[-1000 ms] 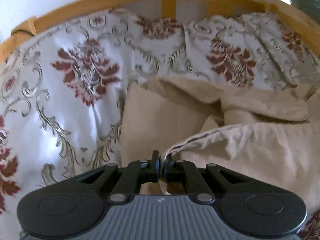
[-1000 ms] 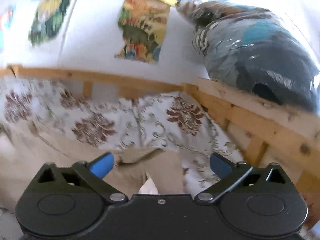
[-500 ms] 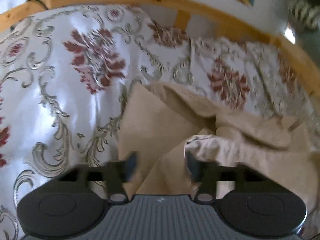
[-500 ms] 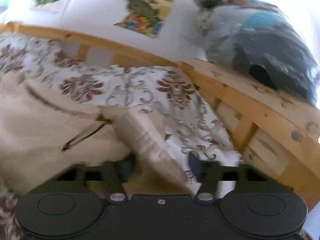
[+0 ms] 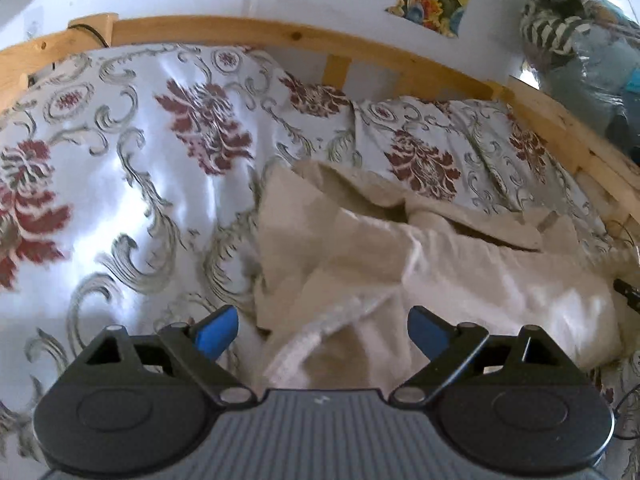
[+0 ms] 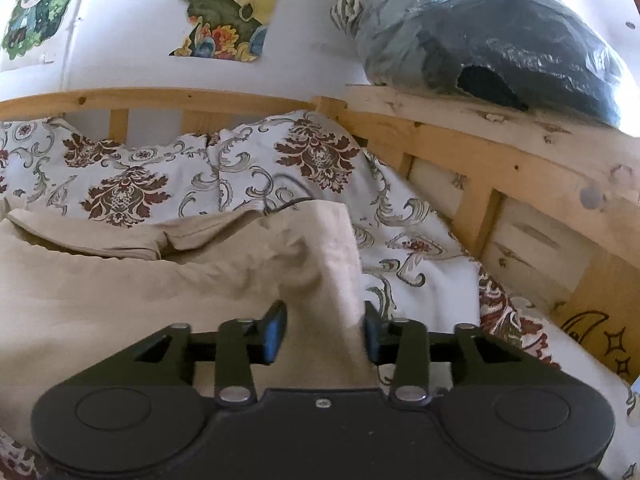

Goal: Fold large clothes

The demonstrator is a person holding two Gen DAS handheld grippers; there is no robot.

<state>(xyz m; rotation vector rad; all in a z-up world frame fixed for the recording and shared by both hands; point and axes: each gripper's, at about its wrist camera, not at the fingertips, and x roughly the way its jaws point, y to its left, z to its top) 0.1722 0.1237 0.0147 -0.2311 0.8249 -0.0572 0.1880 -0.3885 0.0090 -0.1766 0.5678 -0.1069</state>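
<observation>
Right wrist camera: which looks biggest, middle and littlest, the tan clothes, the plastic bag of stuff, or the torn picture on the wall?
1. tan clothes, though nearest the camera
2. plastic bag
3. torn picture

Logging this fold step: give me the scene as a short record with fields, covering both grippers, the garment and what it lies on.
garment: beige garment, crumpled on the bed
surface: floral bedspread inside a wooden bed frame
left gripper: left gripper open, jaws wide, a fold of the garment lying between them
right gripper: right gripper partly open, a raised fold of cloth between the fingers; grip cannot be confirmed
background: plastic-wrapped bundle on the frame rail
</observation>
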